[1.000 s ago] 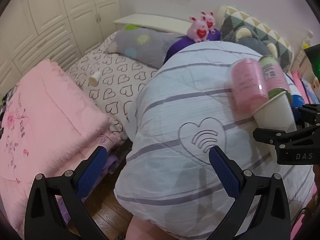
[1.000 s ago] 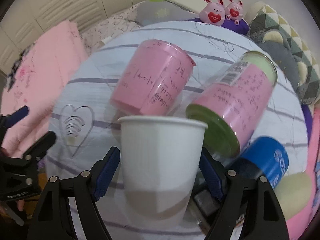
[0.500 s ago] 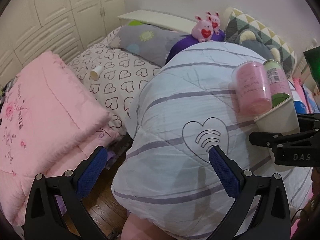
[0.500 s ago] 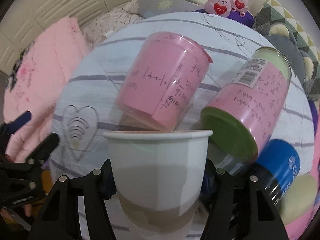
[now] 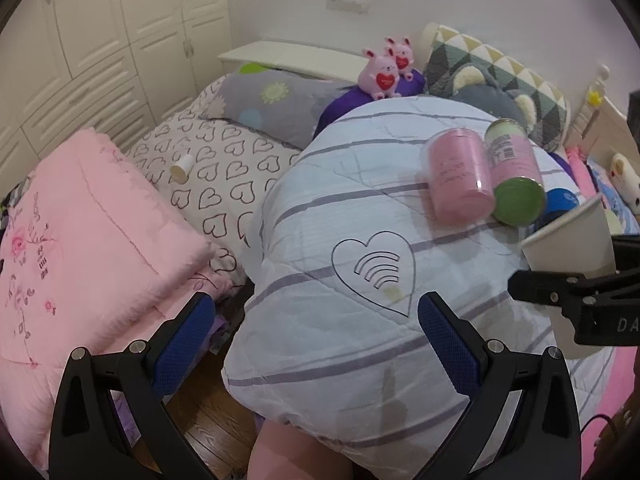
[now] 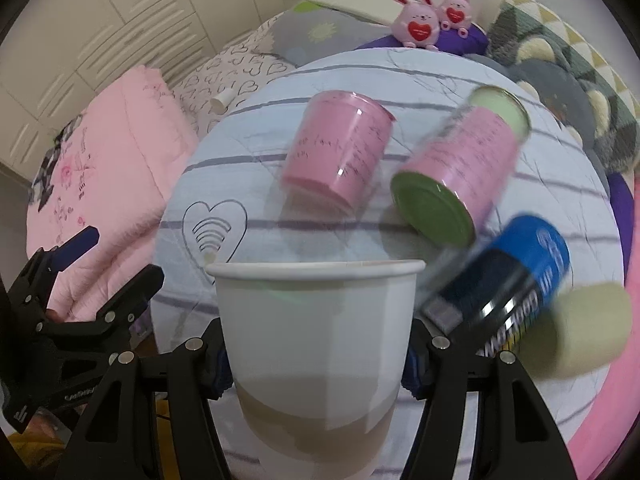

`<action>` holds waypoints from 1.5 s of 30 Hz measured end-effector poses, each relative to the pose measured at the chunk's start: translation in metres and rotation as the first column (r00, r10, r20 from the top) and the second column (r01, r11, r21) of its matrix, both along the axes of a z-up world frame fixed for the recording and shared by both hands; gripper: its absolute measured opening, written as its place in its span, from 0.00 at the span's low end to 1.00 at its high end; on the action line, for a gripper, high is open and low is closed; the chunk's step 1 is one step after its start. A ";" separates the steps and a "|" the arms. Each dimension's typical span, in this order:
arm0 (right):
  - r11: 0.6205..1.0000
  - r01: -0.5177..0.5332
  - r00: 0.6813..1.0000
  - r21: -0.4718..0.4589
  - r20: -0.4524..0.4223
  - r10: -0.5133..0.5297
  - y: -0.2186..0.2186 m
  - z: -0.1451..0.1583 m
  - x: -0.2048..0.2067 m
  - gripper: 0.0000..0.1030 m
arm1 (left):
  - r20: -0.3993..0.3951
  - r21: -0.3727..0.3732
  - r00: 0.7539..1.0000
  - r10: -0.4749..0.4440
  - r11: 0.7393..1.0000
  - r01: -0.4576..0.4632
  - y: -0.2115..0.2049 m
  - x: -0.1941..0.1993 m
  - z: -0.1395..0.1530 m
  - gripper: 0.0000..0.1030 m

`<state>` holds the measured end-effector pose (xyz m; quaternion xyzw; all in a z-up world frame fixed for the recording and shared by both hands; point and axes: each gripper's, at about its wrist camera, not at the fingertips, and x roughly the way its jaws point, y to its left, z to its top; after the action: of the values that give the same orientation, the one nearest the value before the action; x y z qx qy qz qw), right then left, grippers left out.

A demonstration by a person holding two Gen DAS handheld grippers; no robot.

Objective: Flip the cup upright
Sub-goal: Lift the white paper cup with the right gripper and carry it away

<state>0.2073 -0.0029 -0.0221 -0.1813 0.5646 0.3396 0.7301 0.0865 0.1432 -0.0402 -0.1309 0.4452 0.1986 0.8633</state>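
Ahead of the right claw (image 6: pixel 316 364), the bed's striped white quilt (image 6: pixel 360 76) carries a pink tub (image 6: pixel 338 152), a green-lidded pink canister (image 6: pixel 460 168) and a blue can (image 6: pixel 516 276), all on their sides.

Ahead of us the striped quilt (image 6: pixel 248 152) lies bare around its heart print (image 6: pixel 214 230). Farther right, a pink tub (image 6: pixel 338 150), a green-lidded jar (image 6: pixel 456 168) and a blue can (image 6: pixel 500 284) lie close together, blocking that side.
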 end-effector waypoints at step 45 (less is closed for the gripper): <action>0.758 0.645 0.763 0.102 -0.022 -0.646 -0.105 -0.033 -0.049 0.79 | -0.042 0.037 0.862 -0.505 0.861 0.507 -0.083 0.030 0.004 1.00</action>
<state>0.1586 -0.1077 -0.0550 0.0595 0.5687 0.0949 0.8149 0.1163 0.0601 -0.0360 0.0137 0.4726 -0.0226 0.8809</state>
